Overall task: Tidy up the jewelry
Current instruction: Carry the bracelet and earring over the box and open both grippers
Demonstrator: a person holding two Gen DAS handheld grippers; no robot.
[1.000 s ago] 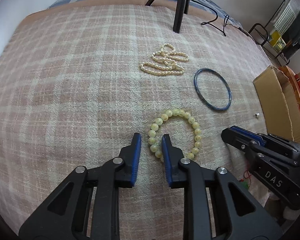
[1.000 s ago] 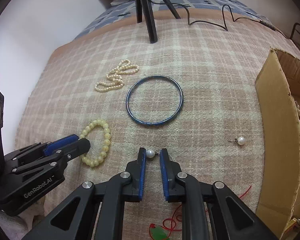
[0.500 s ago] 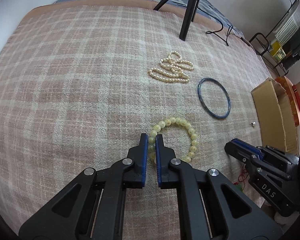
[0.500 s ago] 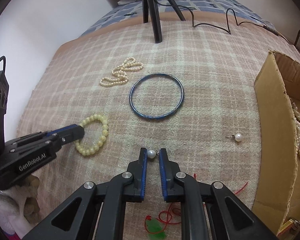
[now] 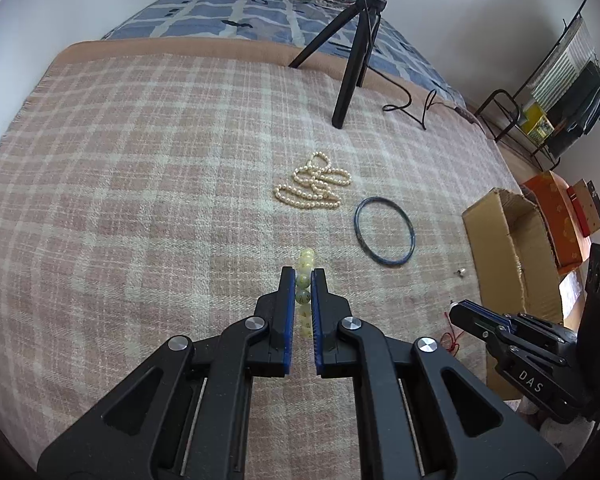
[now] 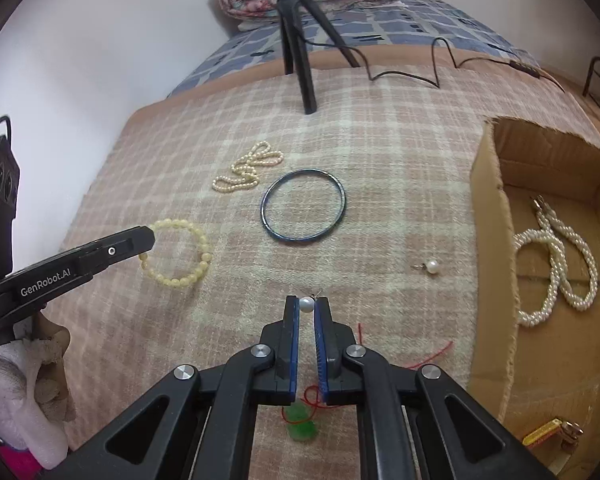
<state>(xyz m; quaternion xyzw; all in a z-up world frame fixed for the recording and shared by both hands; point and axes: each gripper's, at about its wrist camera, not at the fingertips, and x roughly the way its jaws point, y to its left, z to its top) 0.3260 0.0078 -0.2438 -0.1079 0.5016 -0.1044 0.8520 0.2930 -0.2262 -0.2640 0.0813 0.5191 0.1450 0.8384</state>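
Right wrist: right tongs [image 6: 307,305] pinch pearl earring [image 6: 306,304] | left tongs [image 5: 303,280] clamp bead bracelet [image 5: 304,280] | bangle [image 6: 303,205] beyond

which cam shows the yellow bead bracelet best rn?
Right wrist: the yellow bead bracelet shows as nearly a full loop, pinched at one side by the left gripper. The left wrist view sees it edge-on, only a few beads between the jaws.
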